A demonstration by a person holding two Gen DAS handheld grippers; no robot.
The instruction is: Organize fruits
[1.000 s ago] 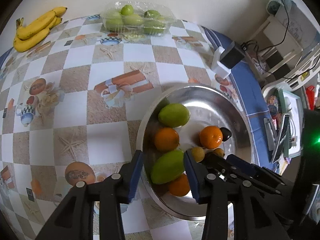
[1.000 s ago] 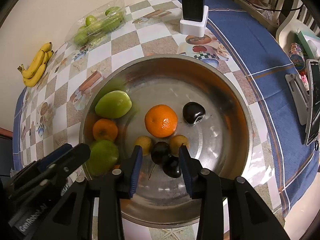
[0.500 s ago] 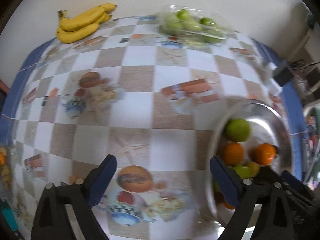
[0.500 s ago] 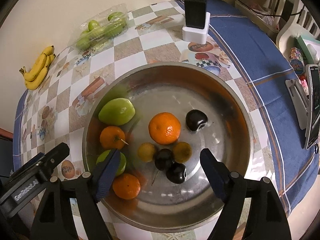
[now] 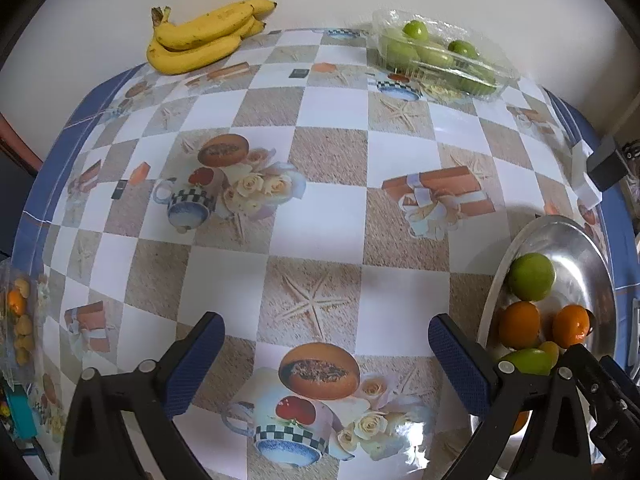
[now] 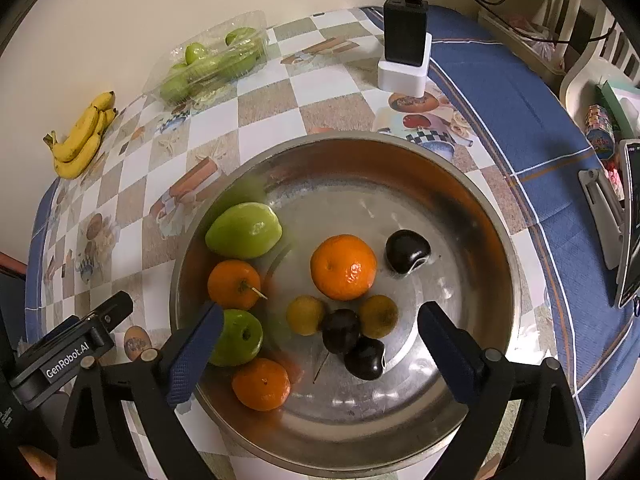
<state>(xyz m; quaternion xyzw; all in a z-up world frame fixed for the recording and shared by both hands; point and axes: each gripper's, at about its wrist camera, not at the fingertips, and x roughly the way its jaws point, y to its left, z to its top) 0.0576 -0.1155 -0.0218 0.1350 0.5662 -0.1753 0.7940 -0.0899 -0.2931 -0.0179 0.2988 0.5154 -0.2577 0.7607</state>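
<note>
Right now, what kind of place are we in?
Probably a home dining area: a checked printed tablecloth, a yellow banana bunch, a steel bowl of fruit, and a white chair beside the table.

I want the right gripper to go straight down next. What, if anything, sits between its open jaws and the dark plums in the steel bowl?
Nothing visible. The right gripper hangs open above the round steel bowl, and the dark plums lie uncovered between its fingers. Two small yellow fruits touch them at the sides.
</note>
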